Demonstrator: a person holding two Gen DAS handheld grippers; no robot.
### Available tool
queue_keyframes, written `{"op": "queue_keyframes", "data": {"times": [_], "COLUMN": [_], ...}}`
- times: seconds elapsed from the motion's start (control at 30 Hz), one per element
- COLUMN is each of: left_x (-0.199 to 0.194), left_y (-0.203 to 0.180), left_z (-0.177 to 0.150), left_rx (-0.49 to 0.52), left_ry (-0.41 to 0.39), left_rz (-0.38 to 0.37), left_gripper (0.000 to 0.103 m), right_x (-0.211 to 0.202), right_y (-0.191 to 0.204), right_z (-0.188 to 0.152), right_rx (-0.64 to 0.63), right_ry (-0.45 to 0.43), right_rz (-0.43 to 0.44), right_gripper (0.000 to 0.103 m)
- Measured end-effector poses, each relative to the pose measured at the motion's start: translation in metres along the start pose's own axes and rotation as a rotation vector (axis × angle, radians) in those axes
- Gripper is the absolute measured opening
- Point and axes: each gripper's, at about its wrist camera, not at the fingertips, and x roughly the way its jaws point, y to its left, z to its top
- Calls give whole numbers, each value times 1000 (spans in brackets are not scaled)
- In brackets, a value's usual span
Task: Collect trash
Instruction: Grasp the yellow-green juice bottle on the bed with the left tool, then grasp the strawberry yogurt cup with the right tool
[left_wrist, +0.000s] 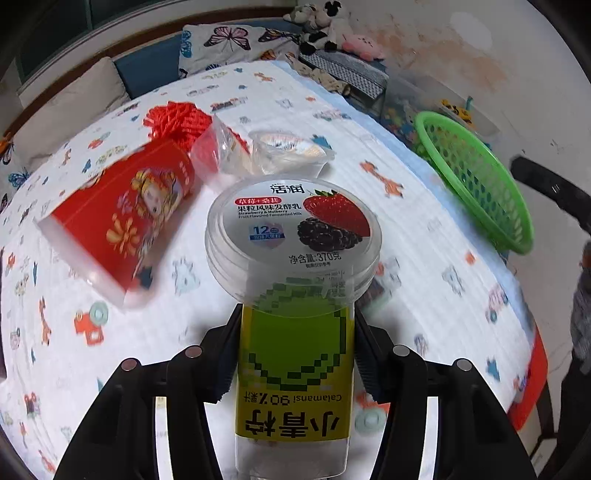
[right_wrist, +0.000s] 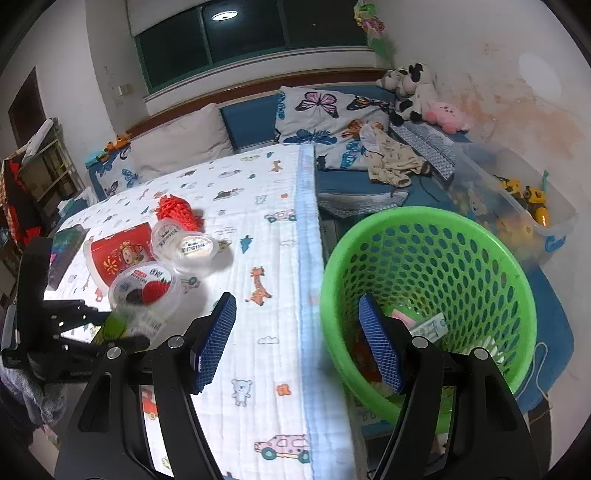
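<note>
- Ahead and to the left of the left gripper's jaws, a red rectangular paper carton printed with a cartoon figure lies on its side on the white quilted cloth with small animal and car prints.
- Beyond that carton, still left of the jaws, sits a bunched red plastic mesh net.
- Between the left gripper's jaws stands a clear plastic bottle with a yellow-green pixel-lime label; both black fingers press its sides, so the jaws are closed on it.
- Just past the fingertips, a round clear plastic yogurt tub with a strawberry-and-mulberry lid is at the bottle's far end; whether it rests on the bottle or on the cloth cannot be told.
- Farther ahead of the jaws lie two small clear plastic cups with peel-off lids.
- Far to the right of those jaws, the green perforated round plastic basket is beside the cloth's edge.
- The right gripper hangs with its jaws wide apart and nothing between the blue textured pads.
- Its left pad is over the cloth; its right pad is over the basket's rim, with bits of paper trash inside the basket just beyond it.
</note>
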Motion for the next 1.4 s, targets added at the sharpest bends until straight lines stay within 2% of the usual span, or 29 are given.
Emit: {"op": "queue_keyframes", "data": {"times": [0.33,0.57,0.67,0.9,1.03,1.2,1.4], "left_x": [-20,-16,-11,-14,-14,-15,-16], "left_y": [8,10,13,10,12,19,22], "left_z": [-22,-24,-24,-26,-26,-29,-34], "left_rx": [12,6,-5,31,31,2,-23], "left_ry": [20,27,70,81,104,93,83], "left_rz": [-26,-49,-83,-76,-98,-132,-144], "left_gripper": [52,52,52,52,52,53,54], "right_x": [9,14,18,26,28,31,38], "right_y": [26,41,42,48,58,70,81], "right_z": [2,-4,-6,-16,-22,-28,-31], "right_rx": [-23,-51,-44,-42,-65,-79,-109], "right_ry": [10,28,38,75,83,104,121], "right_rz": [45,75,84,129,153,220,237], "right_gripper": [69,70,71,72,73,75,77]}}
